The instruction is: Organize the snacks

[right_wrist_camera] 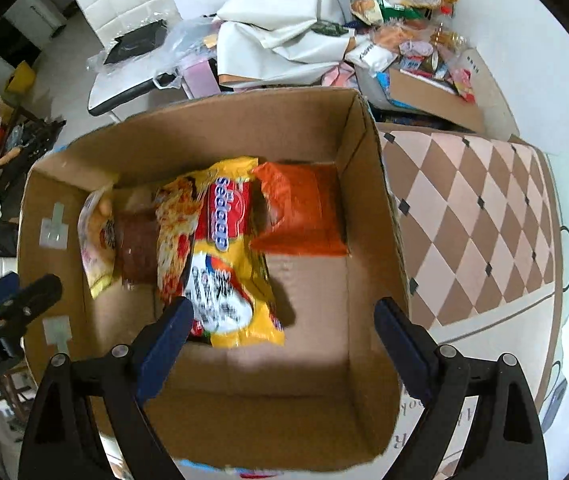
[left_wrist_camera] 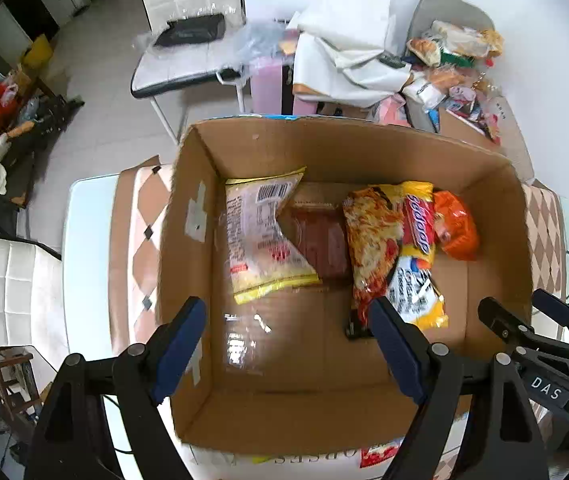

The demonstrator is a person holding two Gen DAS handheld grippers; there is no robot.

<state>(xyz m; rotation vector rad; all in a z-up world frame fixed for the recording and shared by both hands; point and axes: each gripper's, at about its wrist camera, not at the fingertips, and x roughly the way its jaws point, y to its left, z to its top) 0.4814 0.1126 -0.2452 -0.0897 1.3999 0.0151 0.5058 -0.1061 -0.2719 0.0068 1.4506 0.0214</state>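
An open cardboard box (left_wrist_camera: 188, 216) (right_wrist_camera: 368, 184) stands on the table and holds several snack packets. A yellow-edged clear packet (left_wrist_camera: 260, 236) lies at its left, a dark red packet (left_wrist_camera: 320, 240) beside it, a yellow Sedaap noodle packet (left_wrist_camera: 400, 248) (right_wrist_camera: 224, 256) in the middle, and an orange packet (left_wrist_camera: 456, 228) (right_wrist_camera: 300, 212) at the right. My left gripper (left_wrist_camera: 288, 320) is open and empty above the box's near side. My right gripper (right_wrist_camera: 284, 320) is open and empty above the box, and it shows at the right of the left wrist view (left_wrist_camera: 524, 320).
A checkered cloth (right_wrist_camera: 476, 208) covers the table right of the box. A pile of loose snacks (left_wrist_camera: 456, 64) (right_wrist_camera: 412, 32) and a smaller carton (right_wrist_camera: 436, 96) sit behind it. White chairs (left_wrist_camera: 188, 32) stand beyond and to the left.
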